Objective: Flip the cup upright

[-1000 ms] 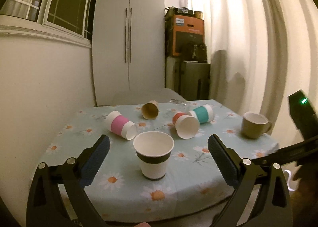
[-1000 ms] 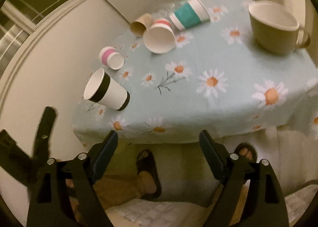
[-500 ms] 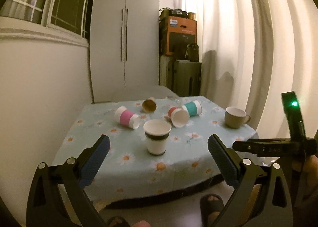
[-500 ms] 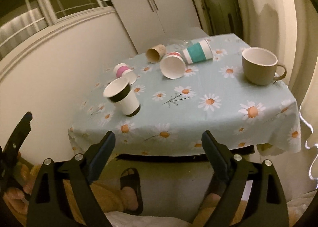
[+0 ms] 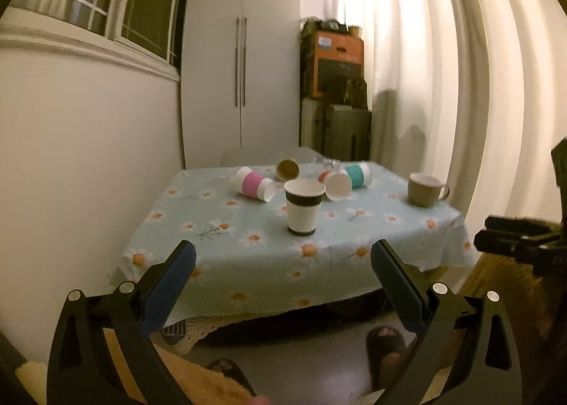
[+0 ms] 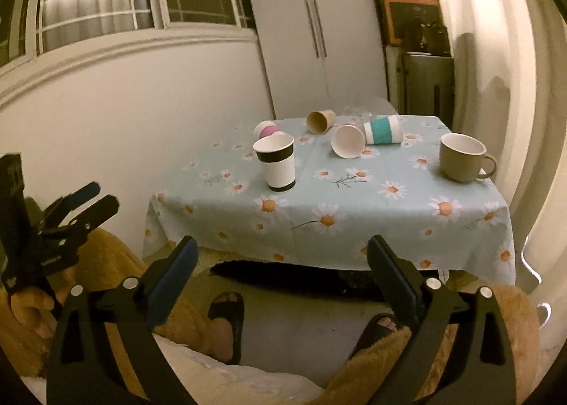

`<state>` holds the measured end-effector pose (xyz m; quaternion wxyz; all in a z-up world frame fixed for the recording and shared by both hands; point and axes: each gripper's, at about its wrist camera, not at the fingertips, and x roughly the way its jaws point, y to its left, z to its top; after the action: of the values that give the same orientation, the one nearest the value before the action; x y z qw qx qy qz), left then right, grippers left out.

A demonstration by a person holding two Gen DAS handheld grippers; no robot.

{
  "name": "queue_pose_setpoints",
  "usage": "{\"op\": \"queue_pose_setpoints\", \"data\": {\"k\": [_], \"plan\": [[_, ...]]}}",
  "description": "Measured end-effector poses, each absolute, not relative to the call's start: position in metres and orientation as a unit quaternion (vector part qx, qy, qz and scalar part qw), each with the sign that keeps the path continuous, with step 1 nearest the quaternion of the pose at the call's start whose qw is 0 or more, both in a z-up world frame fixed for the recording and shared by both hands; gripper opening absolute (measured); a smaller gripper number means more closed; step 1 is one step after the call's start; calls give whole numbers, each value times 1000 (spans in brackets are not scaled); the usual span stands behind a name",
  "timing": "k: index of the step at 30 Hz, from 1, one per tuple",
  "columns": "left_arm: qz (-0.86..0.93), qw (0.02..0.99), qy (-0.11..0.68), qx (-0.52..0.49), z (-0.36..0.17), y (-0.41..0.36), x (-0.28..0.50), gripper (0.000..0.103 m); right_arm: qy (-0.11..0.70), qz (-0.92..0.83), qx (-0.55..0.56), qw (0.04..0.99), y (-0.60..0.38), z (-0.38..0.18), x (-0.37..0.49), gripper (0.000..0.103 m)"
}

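A white paper cup with black bands (image 5: 304,206) stands upright near the front of the table; it also shows in the right wrist view (image 6: 276,161). Behind it lie a pink-banded cup (image 5: 253,184), a brown cup (image 5: 287,169), a red-banded cup (image 5: 336,184) and a teal-banded cup (image 5: 358,175) on their sides. My left gripper (image 5: 281,284) is open and empty, well back from the table's front edge. My right gripper (image 6: 281,281) is open and empty, also back from the table.
A low table with a daisy tablecloth (image 5: 248,263) stands against the wall. A beige mug (image 5: 423,189) stands upright at the right. A white cupboard (image 5: 241,50) and stacked boxes (image 5: 333,64) are behind. The person's sandalled feet (image 6: 226,312) are under the front edge.
Both grippers have pulled back and away from the table. The black-banded cup stays upright where it stood. The right wrist view has levelled out.
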<state>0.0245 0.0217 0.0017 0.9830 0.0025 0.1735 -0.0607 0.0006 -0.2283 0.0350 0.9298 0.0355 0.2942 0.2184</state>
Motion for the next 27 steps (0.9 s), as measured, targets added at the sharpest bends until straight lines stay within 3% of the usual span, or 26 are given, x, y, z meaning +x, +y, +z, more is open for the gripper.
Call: {"op": "queue_pose_setpoints", "data": {"k": [27], "plan": [[-64, 980, 183, 47, -4, 0, 25, 97, 277, 211, -41, 936, -205, 32, -12, 95]]}}
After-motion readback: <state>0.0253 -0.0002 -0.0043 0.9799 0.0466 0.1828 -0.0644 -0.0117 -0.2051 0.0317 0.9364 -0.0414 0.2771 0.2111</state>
